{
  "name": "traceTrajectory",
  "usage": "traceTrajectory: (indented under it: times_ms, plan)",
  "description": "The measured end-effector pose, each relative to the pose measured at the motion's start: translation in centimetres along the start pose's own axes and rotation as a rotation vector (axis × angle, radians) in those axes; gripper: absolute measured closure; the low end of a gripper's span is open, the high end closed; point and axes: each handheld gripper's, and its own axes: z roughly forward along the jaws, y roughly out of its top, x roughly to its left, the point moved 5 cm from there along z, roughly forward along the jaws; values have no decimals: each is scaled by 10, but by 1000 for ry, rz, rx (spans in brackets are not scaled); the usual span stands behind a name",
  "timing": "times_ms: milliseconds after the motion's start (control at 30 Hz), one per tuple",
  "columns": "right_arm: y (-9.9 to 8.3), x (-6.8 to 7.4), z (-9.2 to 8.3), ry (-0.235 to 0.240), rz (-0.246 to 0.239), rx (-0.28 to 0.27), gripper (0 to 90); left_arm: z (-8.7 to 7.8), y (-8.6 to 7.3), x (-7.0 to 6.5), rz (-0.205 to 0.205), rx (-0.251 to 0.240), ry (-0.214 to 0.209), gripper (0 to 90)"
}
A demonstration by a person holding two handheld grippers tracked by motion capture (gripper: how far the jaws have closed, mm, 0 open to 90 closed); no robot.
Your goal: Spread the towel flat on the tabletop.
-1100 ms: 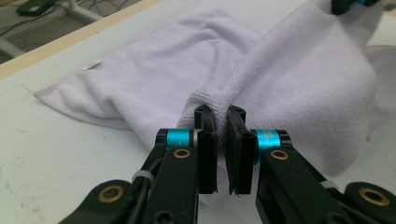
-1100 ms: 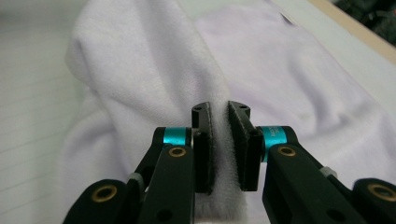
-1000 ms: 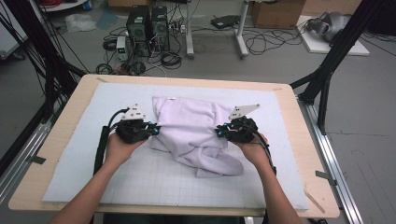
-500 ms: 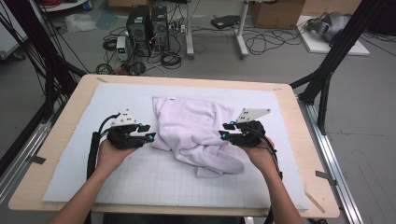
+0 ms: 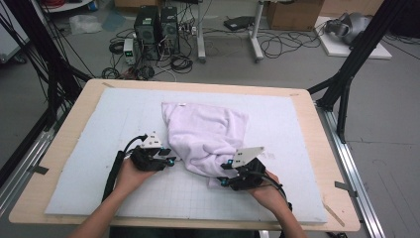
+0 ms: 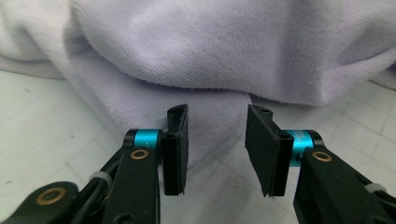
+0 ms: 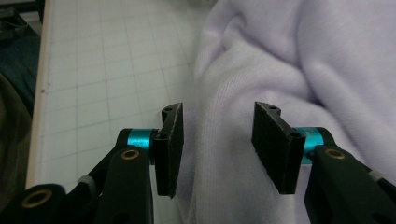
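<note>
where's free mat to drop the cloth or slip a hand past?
Free: the mat left of the lavender cloth, the strip right of it to the table edge, and the band behind it. Crowded: the near middle, where left claw and right claw flank the cloth.

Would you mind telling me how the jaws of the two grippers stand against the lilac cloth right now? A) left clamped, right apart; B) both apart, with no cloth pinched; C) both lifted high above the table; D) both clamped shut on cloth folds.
B: in each gripper view the black jaws of the left gripper and the right gripper stand apart, having just opened, and the lilac cloth lies unpinched beyond them.
</note>
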Motion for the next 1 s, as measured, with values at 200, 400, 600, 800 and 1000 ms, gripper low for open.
traceTrajectory:
  times_ms: [200, 400, 600, 800, 1000]
  plan:
    - [-3, -6, 19, -47, -29, 76, 713, 12, 4, -2, 20, 16, 24, 773]
    - [5, -9, 6, -21, 12, 18, 791, -2, 7, 1, 5, -18, 11, 873]
    - [23, -16, -23, -55, 10, -60, 791, -32, 15, 11, 9, -67, 41, 878]
    - [37, -19, -52, -86, 3, -102, 794, -71, 15, 25, 14, -113, 87, 879]
    - [40, -23, -75, -119, 10, -131, 795, -100, 5, 45, -20, -136, 145, 880]
